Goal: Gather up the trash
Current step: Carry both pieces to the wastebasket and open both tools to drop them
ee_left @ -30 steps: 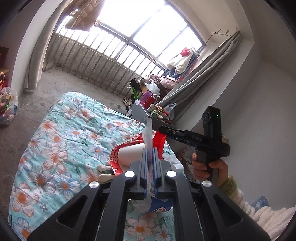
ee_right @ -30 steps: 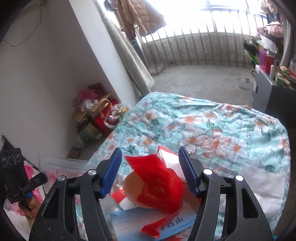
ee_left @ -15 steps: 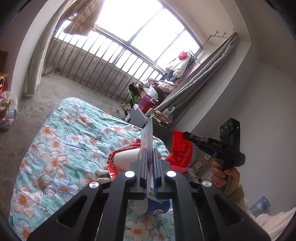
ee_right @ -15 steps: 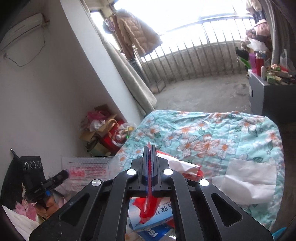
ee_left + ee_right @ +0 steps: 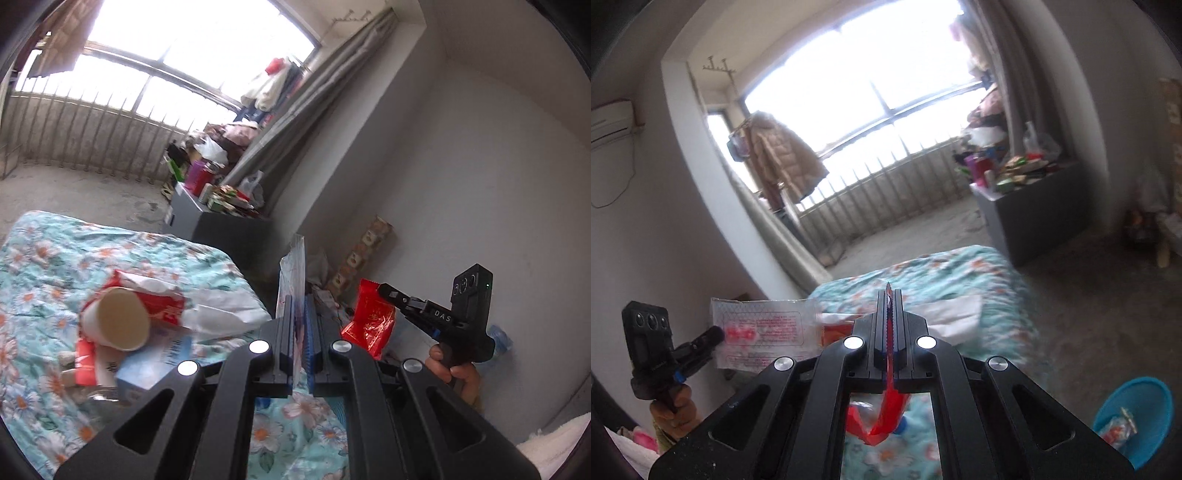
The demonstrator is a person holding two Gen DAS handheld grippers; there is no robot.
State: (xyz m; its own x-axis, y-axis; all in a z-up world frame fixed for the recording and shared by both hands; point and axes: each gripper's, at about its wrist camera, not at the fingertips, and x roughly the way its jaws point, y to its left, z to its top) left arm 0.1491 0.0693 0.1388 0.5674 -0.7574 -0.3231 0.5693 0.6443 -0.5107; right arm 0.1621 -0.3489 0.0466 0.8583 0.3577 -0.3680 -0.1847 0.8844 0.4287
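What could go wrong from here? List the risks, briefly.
1. The right tongs pinch only one edge of the red wrapper, which hangs loose; a quick swing toward the blue bin might shake it free.
2. The left tongs grip the clear bag by one thin edge too; it may slip.
3. The paper cup lies tipped near the bed's edge and could roll off.

Glossy red foil wrapper (image 5: 369, 320), matt paper cup (image 5: 115, 318), seemingly cotton quilt (image 5: 122, 247)
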